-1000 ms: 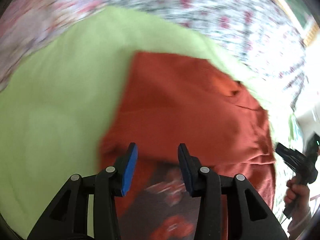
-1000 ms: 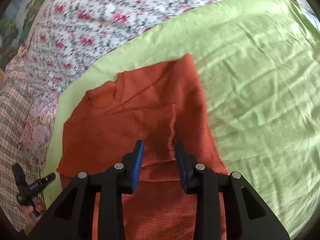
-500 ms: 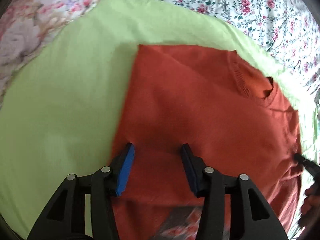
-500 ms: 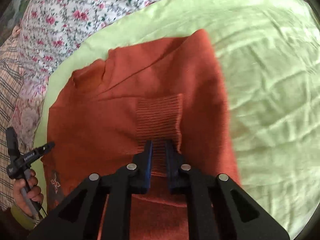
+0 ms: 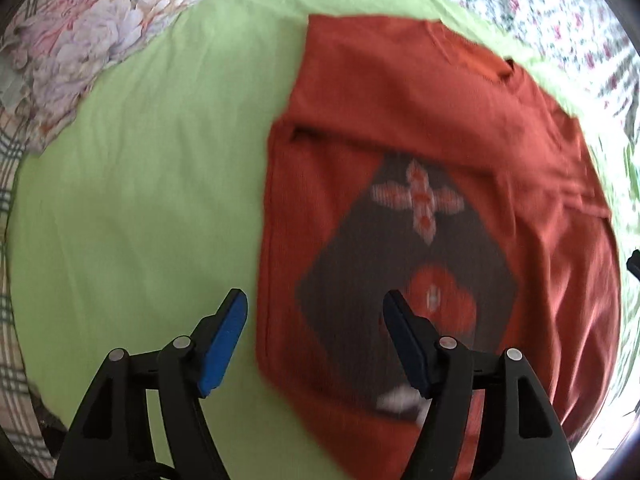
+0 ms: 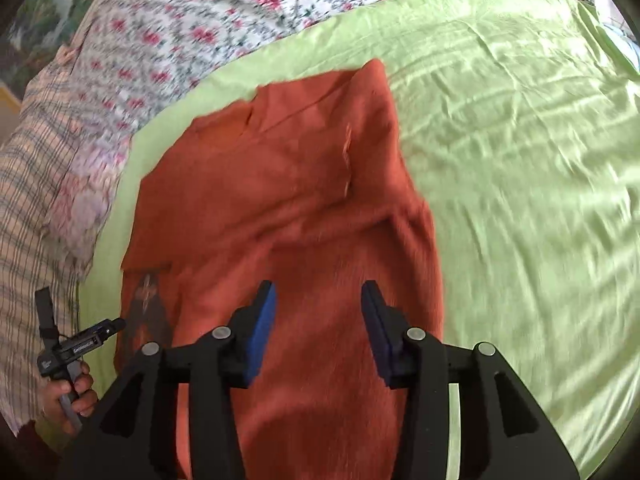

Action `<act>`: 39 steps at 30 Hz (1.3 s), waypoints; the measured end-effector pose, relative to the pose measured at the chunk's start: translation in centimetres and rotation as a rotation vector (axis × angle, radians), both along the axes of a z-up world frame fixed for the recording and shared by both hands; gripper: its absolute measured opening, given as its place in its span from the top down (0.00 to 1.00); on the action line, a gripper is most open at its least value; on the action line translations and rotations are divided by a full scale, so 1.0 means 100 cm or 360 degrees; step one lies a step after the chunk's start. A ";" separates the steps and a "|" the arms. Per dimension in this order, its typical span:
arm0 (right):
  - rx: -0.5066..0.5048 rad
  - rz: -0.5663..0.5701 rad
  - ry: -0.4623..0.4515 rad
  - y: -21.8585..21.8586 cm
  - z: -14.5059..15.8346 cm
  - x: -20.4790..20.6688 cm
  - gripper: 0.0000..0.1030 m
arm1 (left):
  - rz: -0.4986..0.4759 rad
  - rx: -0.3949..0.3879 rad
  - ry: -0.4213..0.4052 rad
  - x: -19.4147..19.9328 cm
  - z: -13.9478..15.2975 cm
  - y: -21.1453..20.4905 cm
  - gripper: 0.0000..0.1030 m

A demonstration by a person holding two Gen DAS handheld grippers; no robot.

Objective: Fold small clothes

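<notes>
An orange knit sweater (image 5: 432, 128) lies on a light green sheet (image 5: 140, 200). Its front shows a dark diamond panel with orange and white motifs (image 5: 408, 264). A folded layer lies across its upper part. My left gripper (image 5: 316, 340) is open and empty, hovering over the sweater's left edge. In the right wrist view the sweater (image 6: 288, 208) runs from the far collar down under my right gripper (image 6: 318, 320), which is open and empty above the cloth. The left gripper (image 6: 76, 348) shows at the left edge in a hand.
A floral bedspread (image 6: 208, 24) lies beyond the green sheet (image 6: 520, 184). A plaid cloth (image 6: 28, 184) and a pale rose-print cloth (image 5: 80, 52) lie at the left. Bare green sheet spreads to the right of the sweater.
My right gripper opened, after closing half a second ago, and drew back; the ribbed cuff no longer shows. My left gripper opened wider and pulled back, and the patterned front panel now shows.
</notes>
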State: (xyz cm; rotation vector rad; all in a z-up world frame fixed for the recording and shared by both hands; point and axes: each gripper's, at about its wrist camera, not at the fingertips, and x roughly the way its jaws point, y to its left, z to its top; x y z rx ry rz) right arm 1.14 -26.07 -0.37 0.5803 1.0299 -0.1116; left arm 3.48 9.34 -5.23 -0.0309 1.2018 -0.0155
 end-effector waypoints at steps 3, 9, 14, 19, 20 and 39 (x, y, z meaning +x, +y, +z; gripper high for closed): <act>-0.0012 0.0041 0.0019 0.019 0.005 -0.030 0.53 | -0.0040 0.0051 0.0099 -0.021 -0.014 -0.005 0.30; -0.0002 0.0082 0.0066 0.039 0.007 -0.083 0.48 | -0.0152 0.0144 0.0126 -0.063 -0.016 0.015 0.29; -0.0016 0.0042 0.0131 0.040 0.003 -0.133 0.43 | -0.0145 -0.0033 0.0153 -0.084 -0.013 0.048 0.30; 0.0096 -0.0022 0.0147 0.035 -0.012 -0.161 0.43 | -0.0181 -0.0365 0.0257 -0.094 -0.013 0.047 0.27; 0.0136 -0.0022 0.0122 0.035 -0.014 -0.164 0.43 | -0.0206 -0.0373 0.0272 -0.096 -0.014 0.041 0.27; 0.0313 0.0197 0.0102 0.060 -0.040 -0.166 0.93 | -0.0495 -0.0249 0.0177 -0.117 -0.013 0.032 0.97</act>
